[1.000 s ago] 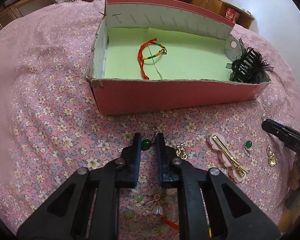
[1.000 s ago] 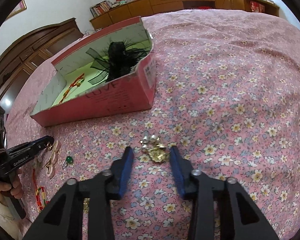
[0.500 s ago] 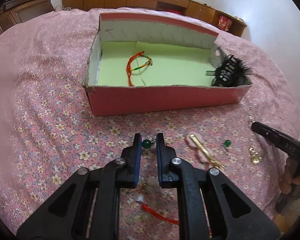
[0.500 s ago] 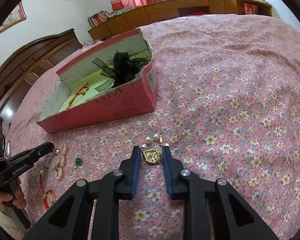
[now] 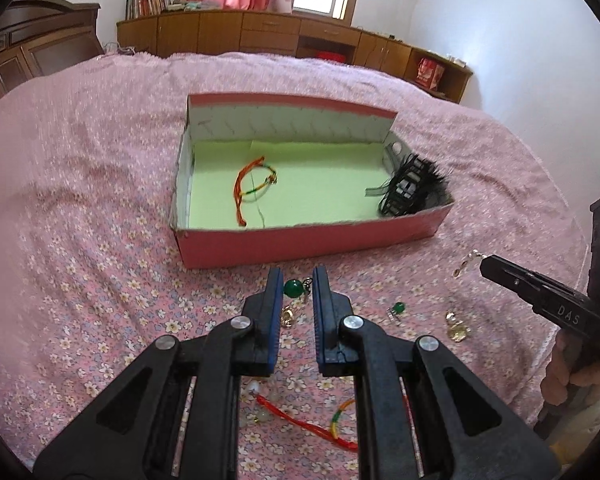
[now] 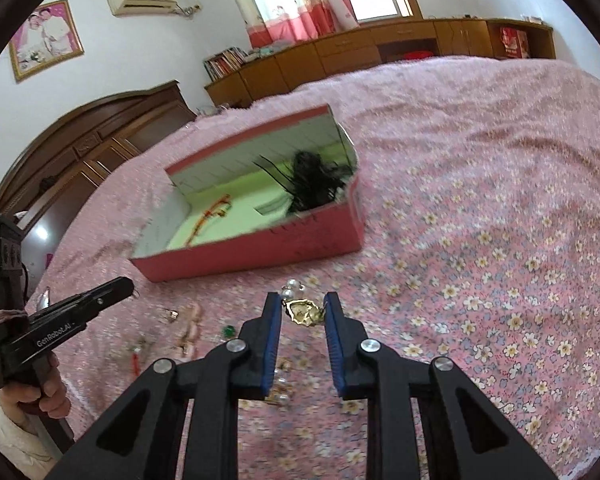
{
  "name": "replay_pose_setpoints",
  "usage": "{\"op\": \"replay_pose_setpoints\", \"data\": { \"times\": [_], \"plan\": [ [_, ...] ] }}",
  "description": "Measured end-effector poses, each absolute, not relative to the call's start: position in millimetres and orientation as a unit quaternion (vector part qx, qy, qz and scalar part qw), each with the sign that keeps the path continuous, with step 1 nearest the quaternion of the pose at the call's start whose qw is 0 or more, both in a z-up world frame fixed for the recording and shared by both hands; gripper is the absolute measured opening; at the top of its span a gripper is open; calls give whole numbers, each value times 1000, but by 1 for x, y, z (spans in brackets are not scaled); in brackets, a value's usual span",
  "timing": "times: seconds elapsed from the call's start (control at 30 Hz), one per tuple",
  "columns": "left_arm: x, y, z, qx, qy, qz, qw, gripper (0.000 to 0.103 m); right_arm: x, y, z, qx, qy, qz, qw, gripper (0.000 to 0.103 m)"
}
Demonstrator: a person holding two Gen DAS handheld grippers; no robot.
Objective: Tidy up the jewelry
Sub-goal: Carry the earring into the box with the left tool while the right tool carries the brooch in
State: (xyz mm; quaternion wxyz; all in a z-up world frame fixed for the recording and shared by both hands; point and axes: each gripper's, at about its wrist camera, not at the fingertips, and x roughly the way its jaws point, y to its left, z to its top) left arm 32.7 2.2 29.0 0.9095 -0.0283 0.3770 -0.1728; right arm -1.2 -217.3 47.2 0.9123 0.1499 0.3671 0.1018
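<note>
My left gripper (image 5: 297, 280) is shut on a green-bead earring (image 5: 293, 288), held above the floral bedspread just short of the pink box (image 5: 300, 244). The box has a green lining and holds a red-orange cord bracelet (image 5: 252, 184) and a black feather hair clip (image 5: 412, 188). My right gripper (image 6: 302, 302) is shut on a gold earring with pearls (image 6: 305, 312), lifted off the bed to the right of the box (image 6: 260, 248). Each gripper also shows at the edge of the other's view: the right gripper (image 5: 488, 266) and the left gripper (image 6: 124, 286).
Loose pieces lie on the bedspread near me: another green-bead earring (image 5: 398, 308), a gold pendant (image 5: 458, 330), a red cord bracelet (image 5: 312, 428) and a pink hair clip (image 6: 190, 322). Wooden cabinets (image 5: 260, 36) line the far wall.
The right gripper's jaws closed on the gold earring. Both grippers rose off the bed with their pieces, and the views tilted up so more of the room shows.
</note>
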Motion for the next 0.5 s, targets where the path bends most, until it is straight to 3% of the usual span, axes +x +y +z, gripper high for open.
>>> {"op": "replay_pose_setpoints", "data": {
  "times": [0.5],
  "plan": [
    [27,-2,59,-37,336,-162,927,6,-6,-201,89,139,303,125,934,24]
  ]
}}
